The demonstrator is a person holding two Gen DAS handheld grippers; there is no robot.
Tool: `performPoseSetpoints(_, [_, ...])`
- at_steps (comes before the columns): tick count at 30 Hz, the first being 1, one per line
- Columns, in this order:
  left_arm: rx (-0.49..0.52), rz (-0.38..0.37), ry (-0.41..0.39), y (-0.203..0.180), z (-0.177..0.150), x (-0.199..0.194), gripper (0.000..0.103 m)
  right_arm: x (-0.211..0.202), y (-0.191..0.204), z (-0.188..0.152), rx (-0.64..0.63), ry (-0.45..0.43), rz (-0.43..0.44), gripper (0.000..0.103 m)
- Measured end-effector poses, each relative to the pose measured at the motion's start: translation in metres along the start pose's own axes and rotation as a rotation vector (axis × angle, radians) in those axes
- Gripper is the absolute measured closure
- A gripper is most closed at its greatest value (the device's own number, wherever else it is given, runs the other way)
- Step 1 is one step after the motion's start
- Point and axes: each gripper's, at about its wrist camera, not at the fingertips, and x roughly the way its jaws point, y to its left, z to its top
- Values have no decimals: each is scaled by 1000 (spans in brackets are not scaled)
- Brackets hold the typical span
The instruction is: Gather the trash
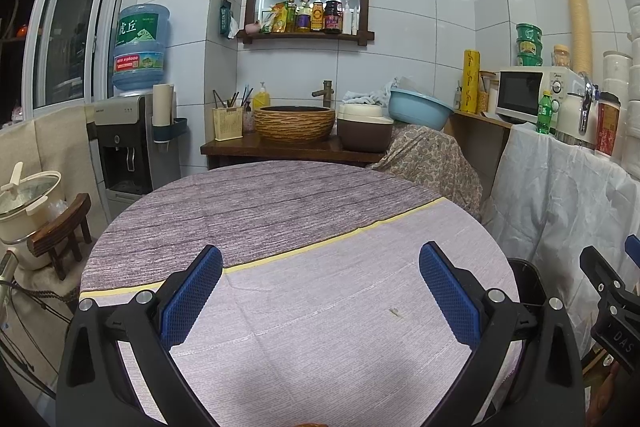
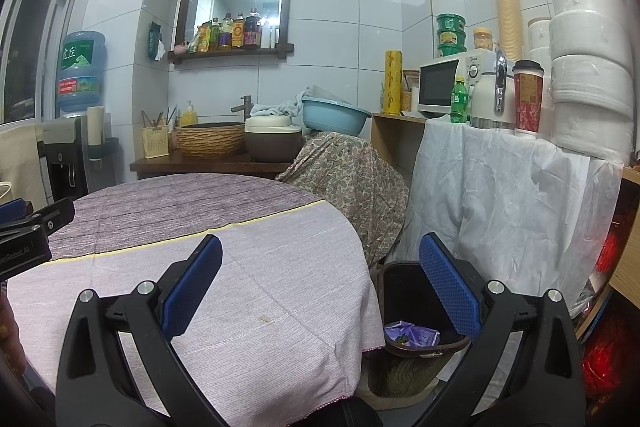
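Both my left gripper (image 1: 320, 291) and right gripper (image 2: 320, 291) stand wide apart, empty, above the round table (image 1: 280, 195). Purple wrapper trash (image 2: 412, 335) lies in the bin (image 2: 404, 291) beside the table. Collection appears complete; next, verify the small speck (image 1: 394, 311).

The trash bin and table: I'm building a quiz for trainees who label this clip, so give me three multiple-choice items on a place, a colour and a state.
1. Where does the trash bin stand?
A. on the table
B. on the floor beside the table's right edge
C. under the sink

2. What colour is the wrapper in the bin?
A. purple
B. green
C. red

3. How is the right gripper?
A. shut on a wrapper
B. shut, empty
C. open, empty

Answers: B, the bin sits below the tablecloth edge; A, purple foil shows inside it; C, the pads stand wide apart with nothing between.
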Motion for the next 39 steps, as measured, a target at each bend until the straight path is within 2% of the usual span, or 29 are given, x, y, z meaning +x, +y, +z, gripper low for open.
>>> performPoseSetpoints(39, [0, 6, 8, -1, -3, 1, 5, 2, 1, -2, -1, 6, 7, 6])
